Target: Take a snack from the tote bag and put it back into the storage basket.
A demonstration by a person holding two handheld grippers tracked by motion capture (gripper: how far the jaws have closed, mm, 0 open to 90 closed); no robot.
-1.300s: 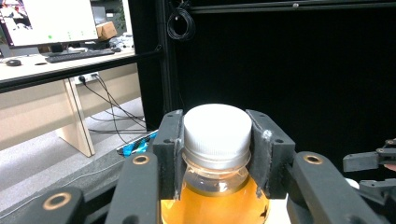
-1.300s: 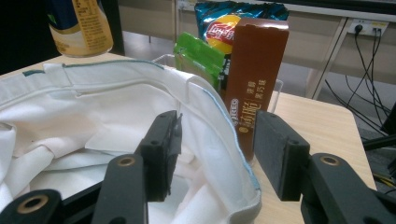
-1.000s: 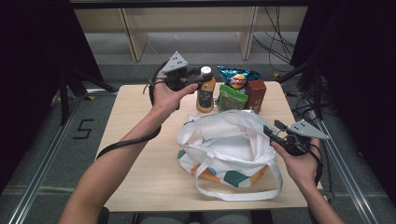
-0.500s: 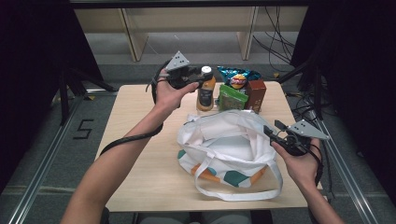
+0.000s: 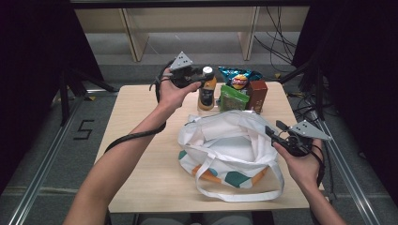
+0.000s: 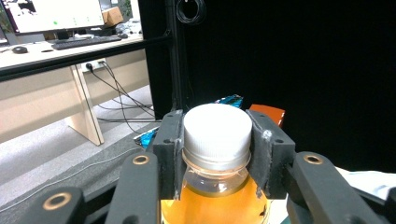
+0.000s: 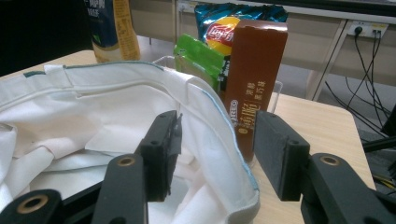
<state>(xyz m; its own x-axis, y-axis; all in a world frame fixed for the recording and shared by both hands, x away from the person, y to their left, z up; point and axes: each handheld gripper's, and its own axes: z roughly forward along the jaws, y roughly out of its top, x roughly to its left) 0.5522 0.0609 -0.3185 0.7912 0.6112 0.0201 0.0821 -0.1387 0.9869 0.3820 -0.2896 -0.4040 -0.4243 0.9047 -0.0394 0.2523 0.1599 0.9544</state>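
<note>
High view: a white tote bag [image 5: 230, 150] lies on the wooden table [image 5: 141, 154], mouth open, with teal and orange patches on its near side and one handle looping toward the near table edge. Beyond the bag, at the far edge, stands a bottle [image 5: 207, 89] of orange drink with a white cap. Right of the bottle, also beyond the bag, stand a green pouch [image 5: 233, 98], a brown box [image 5: 257, 95] and a blue chip bag [image 5: 239, 77], close together. The left gripper [image 5: 202, 80] is level at the bottle's neck, held by the left hand [image 5: 172, 93] beyond the bag's far left corner. The left gripper view looks along its jaws: both pads [image 6: 168, 154] sit against the sides of the white cap [image 6: 217, 133] and neck, so this gripper is clamped on the bottle, which stands upright on the table. The right gripper [image 5: 274, 132] is at the bag's right rim, held by the right hand [image 5: 302, 161] just right of the bag. In the right gripper view, its jaws stand apart with the bag's rim [image 7: 219, 126] running between them; the left pad is inside the bag over the white cloth, the right pad outside, over the table near the box [image 7: 257, 79], and neither pad presses the cloth, so this gripper is open and holds nothing.
</note>
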